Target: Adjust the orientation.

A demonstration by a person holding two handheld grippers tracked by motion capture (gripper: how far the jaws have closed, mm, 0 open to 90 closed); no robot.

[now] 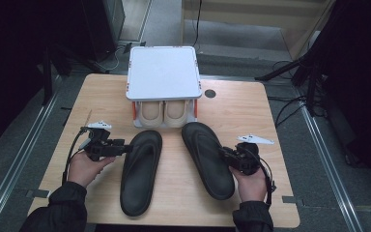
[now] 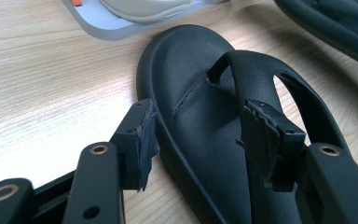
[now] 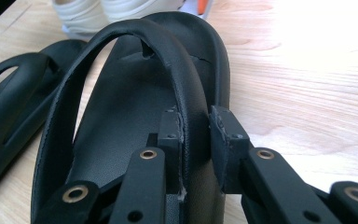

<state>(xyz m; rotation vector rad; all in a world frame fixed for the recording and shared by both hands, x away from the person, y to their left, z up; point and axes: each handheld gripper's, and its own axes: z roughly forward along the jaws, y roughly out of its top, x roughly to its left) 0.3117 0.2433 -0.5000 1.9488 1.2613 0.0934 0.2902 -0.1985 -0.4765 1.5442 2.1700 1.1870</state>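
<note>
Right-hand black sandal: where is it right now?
In the high view the right-hand black sandal lies flat on the table, right of centre, beside the other black sandal. Its toe points at the white rack; the right gripper clamps its strap.

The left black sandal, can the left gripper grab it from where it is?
Probably yes. The left gripper already straddles the near edge of the left black sandal: one pad sits outside the sole's rim, the other against the strap. Nothing lies between them; the jaws just need to close.
</note>
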